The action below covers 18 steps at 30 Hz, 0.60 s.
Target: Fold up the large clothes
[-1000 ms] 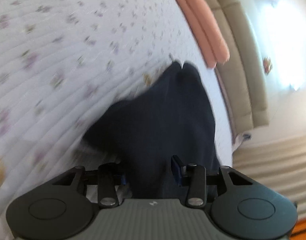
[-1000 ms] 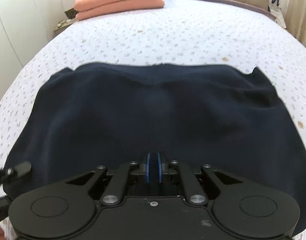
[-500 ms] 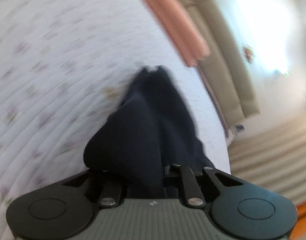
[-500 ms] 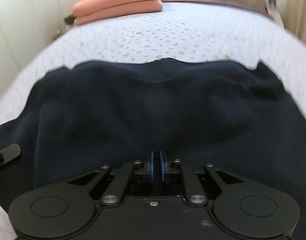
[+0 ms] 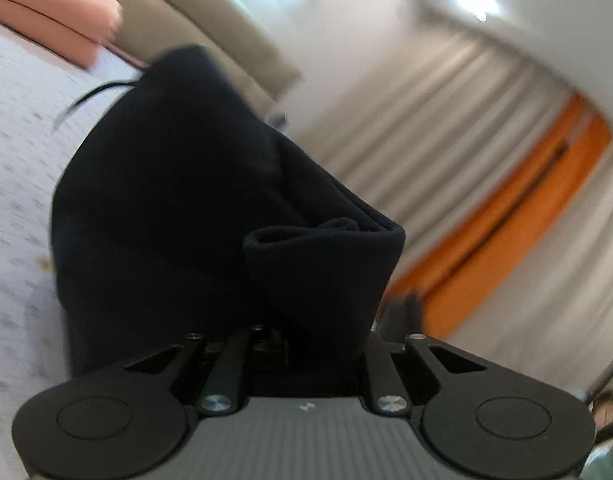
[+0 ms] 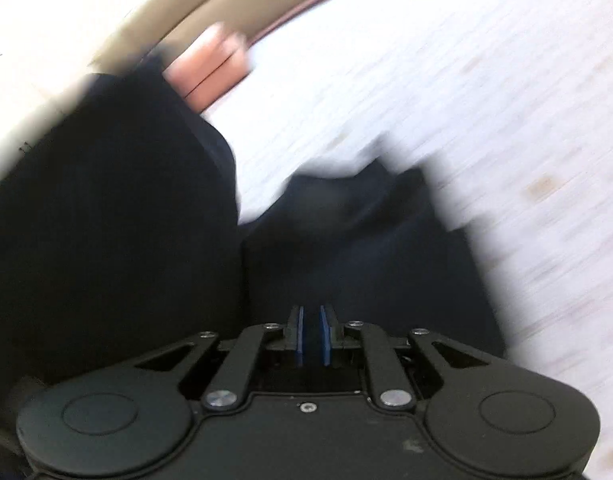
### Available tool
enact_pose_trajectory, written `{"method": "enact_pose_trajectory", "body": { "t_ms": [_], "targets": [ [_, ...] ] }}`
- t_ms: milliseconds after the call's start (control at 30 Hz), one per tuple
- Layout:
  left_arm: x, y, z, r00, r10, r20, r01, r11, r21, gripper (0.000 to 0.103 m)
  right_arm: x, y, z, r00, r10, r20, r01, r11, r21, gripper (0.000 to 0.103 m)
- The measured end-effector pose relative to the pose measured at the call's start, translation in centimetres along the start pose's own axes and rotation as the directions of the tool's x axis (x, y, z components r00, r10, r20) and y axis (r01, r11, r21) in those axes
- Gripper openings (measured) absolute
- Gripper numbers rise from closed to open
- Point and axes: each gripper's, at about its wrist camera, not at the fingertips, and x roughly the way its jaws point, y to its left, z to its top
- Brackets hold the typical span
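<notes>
Left gripper [image 5: 266, 344] fingers pinching dark navy garment [image 5: 166, 200]; right gripper [image 6: 311, 336] fingers nearly closed, hold unclear. Fabric soft, floppy, sagging; gripping edges best.

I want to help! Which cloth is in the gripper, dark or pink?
The dark garment, bunched in the left gripper; the pink cloth lies folded by the headboard.

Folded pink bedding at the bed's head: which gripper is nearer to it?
Left, probably. From the left gripper the pink bedding looms large, up-left beyond the gripped dark garment; from the right gripper it looks smaller, farther past that garment.
</notes>
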Motion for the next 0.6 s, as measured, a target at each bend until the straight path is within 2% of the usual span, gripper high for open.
{"method": "enact_pose_trajectory", "body": {
  "t_ms": [67, 100, 167, 200, 233, 267, 300, 367, 467, 567, 600],
  "targets": [
    [3.2, -0.9, -1.2, 0.993, 0.087, -0.08, -0.085, 0.996, 0.03, 0.015, -1.4, -2.2, 1.7, 0.994, -0.103, 0.036, 0.105, 0.993, -0.054, 0.017],
    [4.8, -1.1, -2.0, 0.983, 0.138, -0.121, -0.134, 0.99, 0.044, 0.015, -1.8, -3.5, 2.1, 0.991, -0.131, 0.035, 0.133, 0.989, -0.061, 0.017],
    [7.7, -0.8, -4.0, 0.951, 0.221, -0.216, -0.208, 0.975, 0.083, 0.015, -2.2, -5.5, 3.5, 0.993, -0.114, 0.016, 0.115, 0.993, -0.029, 0.019],
    [8.7, -0.7, -4.8, 0.938, 0.244, -0.246, -0.226, 0.969, 0.1, 0.015, -2.2, -5.9, 4.2, 0.996, -0.086, 0.006, 0.086, 0.996, -0.02, 0.031],
    [9.4, -0.8, -5.5, 0.931, 0.262, -0.252, -0.239, 0.964, 0.118, 0.015, -2.0, -6.0, 4.8, 0.998, -0.055, -0.006, 0.055, 0.998, -0.02, 0.059],
    [9.7, -1.0, -5.7, 0.93, 0.268, -0.25, -0.246, 0.962, 0.115, 0.015, -1.5, -5.8, 5.4, 1.0, -0.018, -0.024, 0.018, 1.0, -0.02, 0.075],
    [9.7, -1.0, -5.6, 0.933, 0.265, -0.243, -0.249, 0.964, 0.094, 0.015, -1.2, -5.6, 5.7, 1.0, 0.005, -0.031, -0.005, 1.0, -0.016, 0.082],
    [9.4, -1.5, -5.5, 0.937, 0.261, -0.231, -0.254, 0.965, 0.06, 0.015, -0.1, -5.3, 6.7, 0.998, 0.056, -0.035, -0.056, 0.998, -0.002, 0.081],
    [9.3, -2.1, -5.3, 0.931, 0.285, -0.229, -0.274, 0.958, 0.081, 0.015, 2.2, -4.8, 8.1, 0.992, 0.099, -0.072, -0.099, 0.995, 0.005, 0.081],
    [9.4, -3.4, -5.4, 0.923, 0.315, -0.219, -0.294, 0.948, 0.126, 0.015, 4.2, -3.9, 8.4, 0.987, 0.053, -0.151, -0.06, 0.998, -0.038, 0.082],
    [9.4, -3.5, -5.4, 0.923, 0.321, -0.214, -0.299, 0.946, 0.128, 0.015, 4.8, -4.1, 8.5, 0.983, 0.064, -0.174, -0.071, 0.997, -0.031, 0.081]
  ]
}}
